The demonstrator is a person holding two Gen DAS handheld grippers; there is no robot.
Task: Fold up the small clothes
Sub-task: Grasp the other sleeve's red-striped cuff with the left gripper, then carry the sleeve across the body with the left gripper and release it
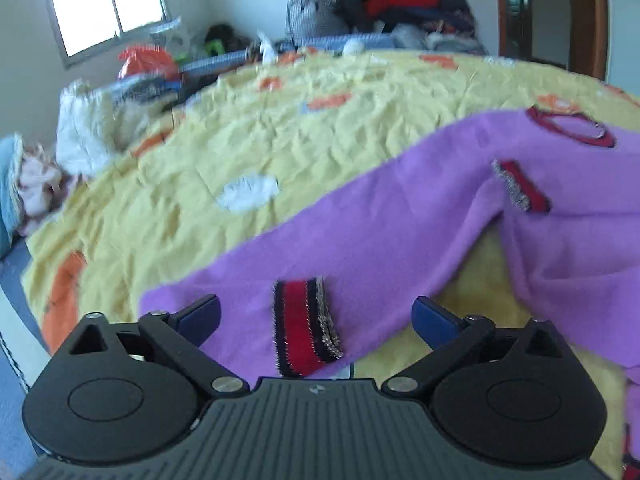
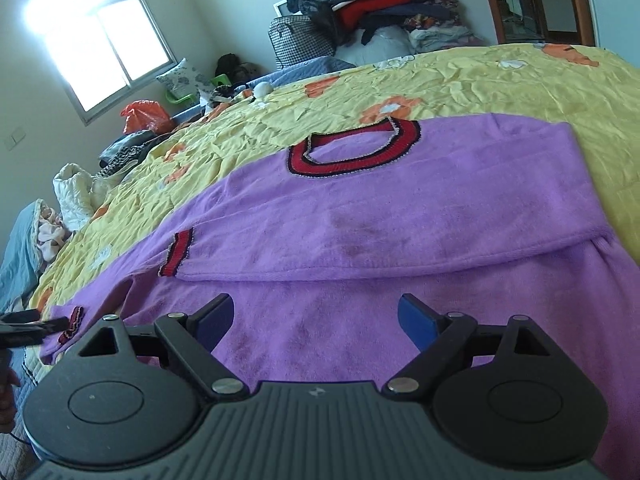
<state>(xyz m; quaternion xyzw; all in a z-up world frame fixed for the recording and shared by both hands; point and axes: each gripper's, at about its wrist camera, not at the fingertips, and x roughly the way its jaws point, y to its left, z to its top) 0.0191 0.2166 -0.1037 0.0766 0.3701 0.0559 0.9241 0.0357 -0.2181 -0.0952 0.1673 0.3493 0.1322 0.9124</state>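
Observation:
A purple sweater (image 2: 360, 216) with a red and black collar (image 2: 352, 148) lies on the yellow bed cover (image 2: 480, 84). One sleeve is folded across its body, with its red cuff (image 2: 176, 254) near the left. My left gripper (image 1: 316, 316) is open, its jaws on either side of the other sleeve's red cuff (image 1: 304, 324), which lies between them. The sweater (image 1: 400, 216) stretches away to the right in that view. My right gripper (image 2: 316, 316) is open and empty, low over the sweater's lower body. The left gripper (image 2: 32, 326) also shows at the far left of the right wrist view.
A heap of clothes (image 2: 372, 4) is piled against the far wall beside a checked bag (image 2: 300, 40). An orange plastic bag (image 2: 142, 114), white bedding (image 2: 76, 192) and more clothes lie along the bed's left edge. A window (image 2: 104, 44) and a wooden door frame (image 2: 580, 0) stand beyond.

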